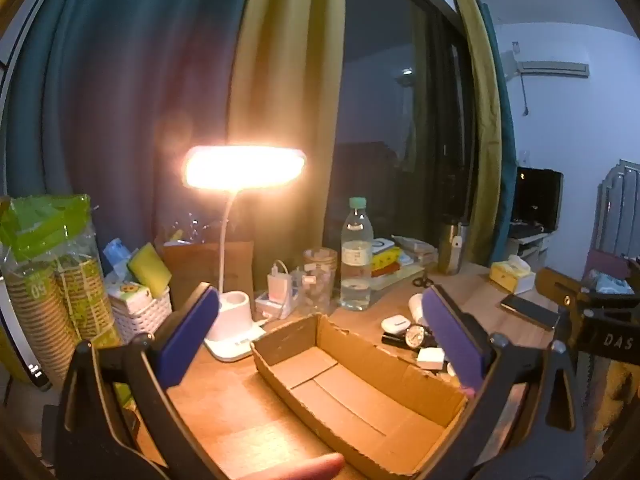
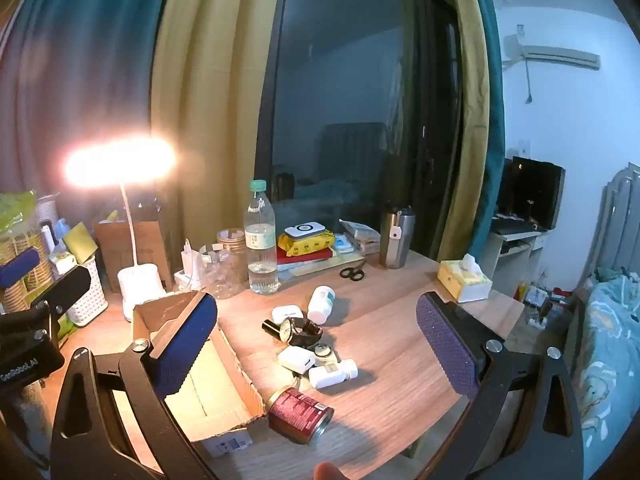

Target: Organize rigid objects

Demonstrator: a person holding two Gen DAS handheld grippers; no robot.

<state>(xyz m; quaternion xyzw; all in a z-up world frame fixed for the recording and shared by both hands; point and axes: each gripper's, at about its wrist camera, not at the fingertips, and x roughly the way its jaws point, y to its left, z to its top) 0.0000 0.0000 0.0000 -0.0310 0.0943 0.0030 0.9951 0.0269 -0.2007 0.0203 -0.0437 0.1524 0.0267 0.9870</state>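
Note:
An open, empty cardboard box (image 1: 352, 392) lies on the wooden desk; it also shows in the right wrist view (image 2: 208, 396). Right of it sits a pile of small things: a white pill bottle (image 2: 321, 304), a white earbud case (image 2: 286, 313), a wristwatch (image 2: 298, 330), a white charger block (image 2: 296, 360), a small white bottle (image 2: 332, 374) and a dark red can (image 2: 300, 410) on its side. My left gripper (image 1: 320, 344) is open above the box, holding nothing. My right gripper (image 2: 316, 344) is open above the pile, holding nothing.
A lit desk lamp (image 1: 244, 168) stands behind the box. A water bottle (image 2: 262, 240), glass jar (image 2: 230, 248), steel tumbler (image 2: 396, 238), scissors (image 2: 353, 272), tissue box (image 2: 464, 280) and stacked books line the back. A phone (image 1: 528, 310) lies right; paper cups (image 1: 48, 300) stand left.

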